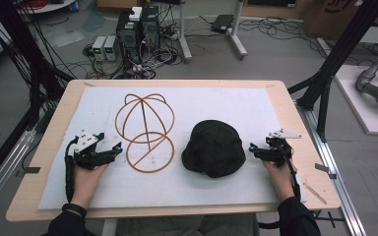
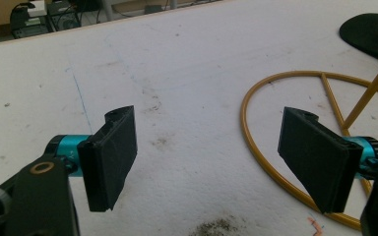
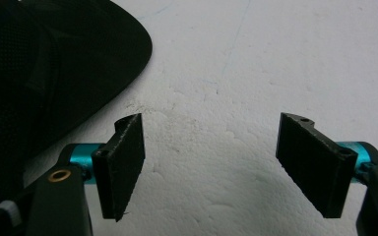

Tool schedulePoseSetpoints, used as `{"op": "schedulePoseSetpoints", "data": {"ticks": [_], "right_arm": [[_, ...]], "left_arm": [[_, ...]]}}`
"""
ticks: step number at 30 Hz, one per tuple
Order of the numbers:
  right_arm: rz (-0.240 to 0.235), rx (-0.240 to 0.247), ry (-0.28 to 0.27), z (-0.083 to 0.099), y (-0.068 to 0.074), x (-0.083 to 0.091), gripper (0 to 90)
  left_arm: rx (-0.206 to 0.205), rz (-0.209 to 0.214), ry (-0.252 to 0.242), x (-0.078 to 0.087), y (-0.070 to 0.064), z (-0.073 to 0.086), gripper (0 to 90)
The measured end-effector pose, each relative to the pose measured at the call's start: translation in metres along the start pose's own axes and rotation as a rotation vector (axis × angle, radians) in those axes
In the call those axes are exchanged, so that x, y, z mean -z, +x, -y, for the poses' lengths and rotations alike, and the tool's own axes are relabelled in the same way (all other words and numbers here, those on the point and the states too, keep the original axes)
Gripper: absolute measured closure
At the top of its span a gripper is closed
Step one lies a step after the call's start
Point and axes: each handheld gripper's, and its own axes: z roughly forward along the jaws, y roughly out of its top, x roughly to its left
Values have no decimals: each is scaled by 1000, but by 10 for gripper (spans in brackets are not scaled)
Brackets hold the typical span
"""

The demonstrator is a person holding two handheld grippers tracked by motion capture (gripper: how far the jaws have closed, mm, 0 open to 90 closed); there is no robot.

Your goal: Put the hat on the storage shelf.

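We see the left claw (image 1: 109, 153) released, jaws wide apart over the white mat (image 1: 236, 105) on the bench (image 1: 54, 128), just left of the wire stand (image 1: 146, 132), whose base ring (image 2: 256, 142) lies beside its right jaw. Our right claw (image 1: 257, 150) is likewise released, holding nothing, just right of the black hat (image 1: 213, 147), which rests on the mat between both claws.

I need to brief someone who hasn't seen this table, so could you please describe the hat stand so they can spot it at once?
Start at the white foam mat covering the wooden table. Left of its middle stands the golden-brown wire hat stand: a flat ring base crossed by one bar, with a stem carrying a dome of thin hoops. Its neighbour, the black fabric cap, is solid and dark; the stand is an open frame.
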Motion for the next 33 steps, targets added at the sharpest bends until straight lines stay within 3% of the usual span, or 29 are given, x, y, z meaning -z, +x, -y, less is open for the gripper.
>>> {"op": "schedulePoseSetpoints", "data": {"ticks": [6, 10, 11, 13, 14, 16, 20, 26, 33], "right_arm": [[0, 6, -1, 0, 0, 0, 266], [-20, 2, -34, 1, -1, 3, 301], [-61, -8, -87, 2, -2, 8, 326], [-82, -12, -110, 2, -3, 10, 342], [-131, -6, -175, -1, -1, 17, 371], [-185, 21, -229, -5, 3, 23, 395], [-267, 78, -282, -12, 14, 31, 460], [-372, 123, -259, -15, 21, 27, 490], [-434, 147, -239, -19, 18, 23, 487]], "left_arm": [[4, 0, 4, 0, 1, 0, 206], [15, -4, 1, 0, 1, 0, 192], [15, -5, 2, 0, 1, 0, 193], [15, -5, 3, 0, 1, 0, 193], [13, -3, 7, 0, 1, 0, 193], [7, 0, 9, -1, 1, 0, 193], [3, 8, 16, -1, 1, 0, 194], [-5, 19, 19, -2, 0, -1, 196], [-44, 25, 38, -3, -4, -1, 199]]}}
